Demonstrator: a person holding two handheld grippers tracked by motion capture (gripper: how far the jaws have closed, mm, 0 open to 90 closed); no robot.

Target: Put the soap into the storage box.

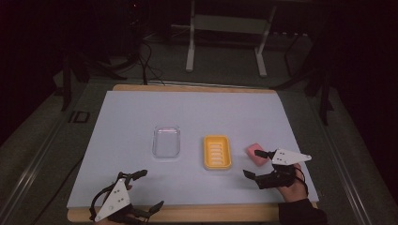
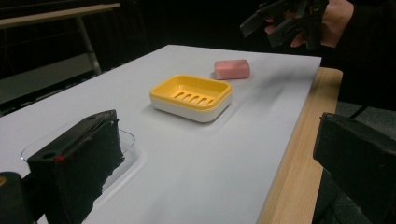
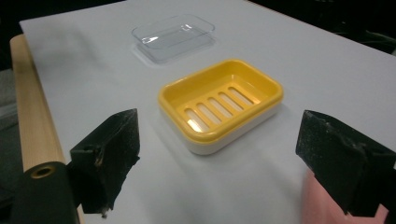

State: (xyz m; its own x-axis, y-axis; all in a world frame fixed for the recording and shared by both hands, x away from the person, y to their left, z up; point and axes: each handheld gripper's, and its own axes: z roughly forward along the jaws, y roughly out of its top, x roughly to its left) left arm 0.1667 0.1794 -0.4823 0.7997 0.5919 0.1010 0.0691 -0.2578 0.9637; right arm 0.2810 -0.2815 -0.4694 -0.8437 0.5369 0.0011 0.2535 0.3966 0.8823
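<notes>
A dark room surrounds the pale desk (image 1: 141,117). The left tool (image 1: 141,190) idles wide and empty at seven o'clock; a clear lid (image 1: 166,141) and yellow soap dish (image 1: 217,152) sit centre. At four o'clock the right tool (image 1: 258,164) gapes wide beside the pink soap (image 1: 256,152): closing off-centre could squirt it away

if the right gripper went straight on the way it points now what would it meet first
Probably the yellow soap dish: it lies dead ahead between the open jaws of the right gripper, with bare white table before it. The pink soap sits just by one jaw, so a slight drift could brush it first.
</notes>
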